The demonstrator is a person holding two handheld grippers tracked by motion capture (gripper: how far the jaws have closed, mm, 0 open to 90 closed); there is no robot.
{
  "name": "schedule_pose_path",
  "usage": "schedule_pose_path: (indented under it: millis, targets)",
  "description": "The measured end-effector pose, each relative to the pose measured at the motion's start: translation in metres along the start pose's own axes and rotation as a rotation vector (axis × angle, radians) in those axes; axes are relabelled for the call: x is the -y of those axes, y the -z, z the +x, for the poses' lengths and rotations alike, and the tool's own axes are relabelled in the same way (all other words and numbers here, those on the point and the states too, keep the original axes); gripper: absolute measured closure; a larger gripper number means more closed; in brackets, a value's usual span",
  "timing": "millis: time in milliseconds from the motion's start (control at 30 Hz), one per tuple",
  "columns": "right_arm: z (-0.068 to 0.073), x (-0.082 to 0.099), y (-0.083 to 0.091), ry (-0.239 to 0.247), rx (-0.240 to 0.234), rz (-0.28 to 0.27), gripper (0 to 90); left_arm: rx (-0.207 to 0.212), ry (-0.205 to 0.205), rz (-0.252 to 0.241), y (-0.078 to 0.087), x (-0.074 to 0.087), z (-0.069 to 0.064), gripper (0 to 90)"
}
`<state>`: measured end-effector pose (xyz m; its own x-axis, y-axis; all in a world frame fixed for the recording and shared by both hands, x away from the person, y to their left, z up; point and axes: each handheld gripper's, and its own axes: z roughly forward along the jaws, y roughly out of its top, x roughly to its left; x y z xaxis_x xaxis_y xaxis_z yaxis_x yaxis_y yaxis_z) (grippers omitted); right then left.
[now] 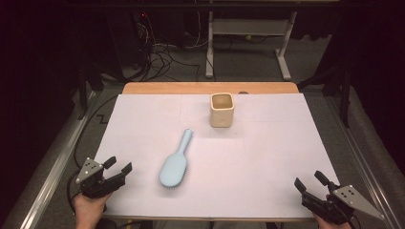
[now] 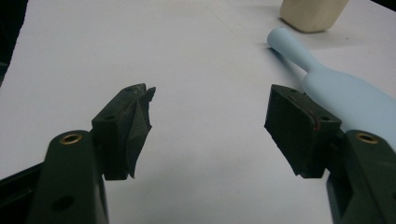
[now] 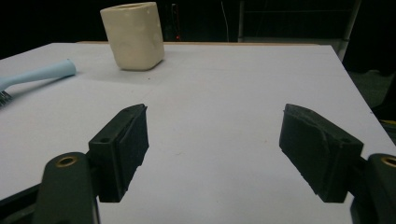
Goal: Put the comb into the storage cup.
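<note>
1. At near table (image 1: 267,157) corners: left tongs (image 1: 118,166) and right tongs (image 1: 309,181), both released, jaws apart, nothing held.
2. Mid-table, left of centre: light-blue hairbrush (image 1: 175,162) lying bristles down, handle pointing away.
3. Far centre: cream cup (image 1: 222,110) upright, just beyond the handle tip.

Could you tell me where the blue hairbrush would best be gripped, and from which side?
Probably by its slim handle, which lies flat and points toward the cream cup. Come from above with the jaws across its width. The bristles face down, so the broad head seems too wide. The open left hand-held gripper is nearer.
</note>
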<state>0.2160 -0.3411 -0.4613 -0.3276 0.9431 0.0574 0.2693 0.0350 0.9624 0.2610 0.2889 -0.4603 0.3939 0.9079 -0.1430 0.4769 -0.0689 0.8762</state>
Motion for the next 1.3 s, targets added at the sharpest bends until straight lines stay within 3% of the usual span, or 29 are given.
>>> schedule_pose_path:
  millis: [467,667,967,1300]
  targets:
    - [0.0,0.0,0.0,-0.004,-0.009,-0.005,24.3,0.001,0.015,0.022,0.001,-0.002,-0.001,32.5]
    - [0.0,-0.001,0.001,-0.027,-0.038,-0.015,23.3,-0.014,0.066,-0.003,0.008,-0.007,0.004,34.2]
    - [0.0,-0.001,0.001,-0.03,-0.04,-0.016,23.3,-0.007,0.056,0.015,0.006,-0.011,0.002,34.2]
    - [0.0,0.0,0.0,-0.022,-0.032,-0.008,23.4,0.005,0.03,-0.031,0.005,-0.01,-0.002,35.1]
